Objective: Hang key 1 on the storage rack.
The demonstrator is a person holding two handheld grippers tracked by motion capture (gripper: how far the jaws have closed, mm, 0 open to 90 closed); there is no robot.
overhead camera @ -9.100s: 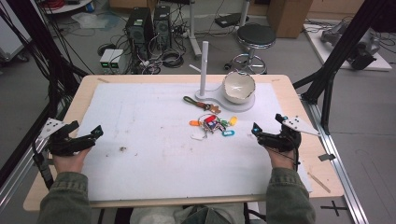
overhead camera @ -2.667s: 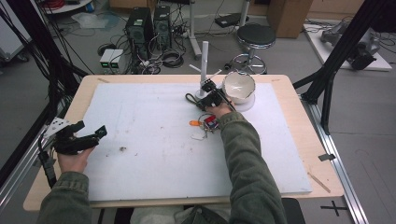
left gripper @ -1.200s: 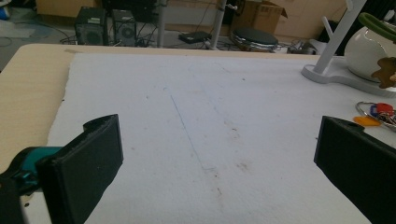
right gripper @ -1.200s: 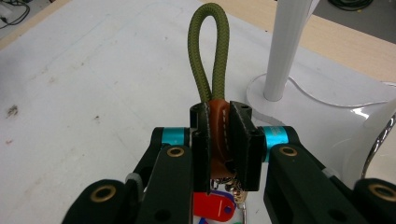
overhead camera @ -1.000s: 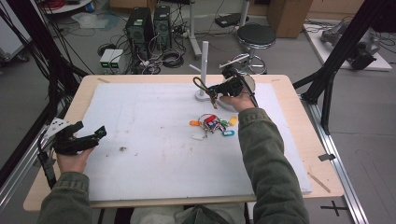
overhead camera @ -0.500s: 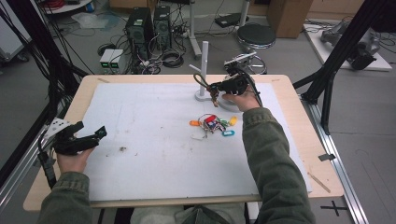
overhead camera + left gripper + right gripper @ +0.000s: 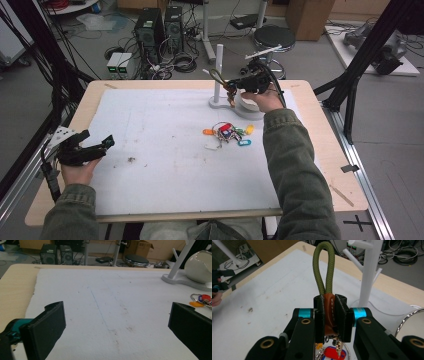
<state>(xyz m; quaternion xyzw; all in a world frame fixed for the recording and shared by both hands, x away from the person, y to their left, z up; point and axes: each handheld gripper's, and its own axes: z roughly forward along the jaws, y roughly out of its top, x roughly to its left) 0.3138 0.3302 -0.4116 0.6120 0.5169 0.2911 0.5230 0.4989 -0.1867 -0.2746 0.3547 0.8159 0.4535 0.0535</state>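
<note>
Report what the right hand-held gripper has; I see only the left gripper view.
Observer: The right hand-held gripper is shut on the brown leather tab of an olive-green cord loop.
Operator: Say where it is.
Observer: Raised above the white mat, close beside the tall white plastic peg stand.
Operator: Check the loop against the pegs.
Observer: It hangs on no peg yet; the right gripper view shows it free.

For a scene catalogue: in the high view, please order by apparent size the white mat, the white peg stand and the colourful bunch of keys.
1. White mat, by far the largest.
2. White peg stand.
3. Colourful bunch of keys; it looks near the stand in extent, so this order is unsure.
</note>
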